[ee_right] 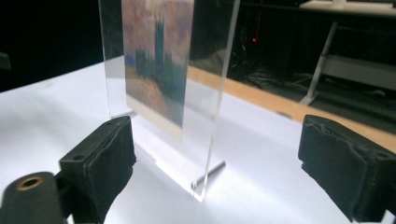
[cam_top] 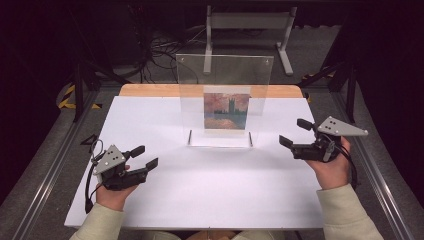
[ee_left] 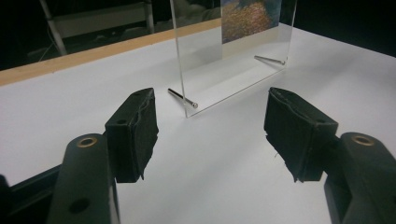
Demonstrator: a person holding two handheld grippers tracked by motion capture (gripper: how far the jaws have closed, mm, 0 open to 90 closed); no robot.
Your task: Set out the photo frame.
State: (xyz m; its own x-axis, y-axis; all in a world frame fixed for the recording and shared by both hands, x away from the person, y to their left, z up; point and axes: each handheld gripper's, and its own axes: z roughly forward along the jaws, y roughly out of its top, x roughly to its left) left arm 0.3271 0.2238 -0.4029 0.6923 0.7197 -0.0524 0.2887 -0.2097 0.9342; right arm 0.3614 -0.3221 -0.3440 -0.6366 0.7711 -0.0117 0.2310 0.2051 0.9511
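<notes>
Upright on white desk (cam_top: 165, 200) centre: clear acrylic picture frame with painted print (cam_top: 224, 100). Left hand-held gripper (cam_top: 143, 157) released, near front-left; right hand-held gripper (cam_top: 294, 132) released, just beside frame's right edge, not touching.

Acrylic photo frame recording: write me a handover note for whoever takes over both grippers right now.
Left gripper: open, holding nothing, near the table's left front, aimed at the acrylic frame.
Right gripper: open, holding nothing, to the frame's right, jaws pointing at it.
The frame stands upright mid-table on two metal pins, with a painting print inside it.
Done: nothing visible; the frame is untouched.
Left: probably close in and grip the frame from both sides.
</notes>
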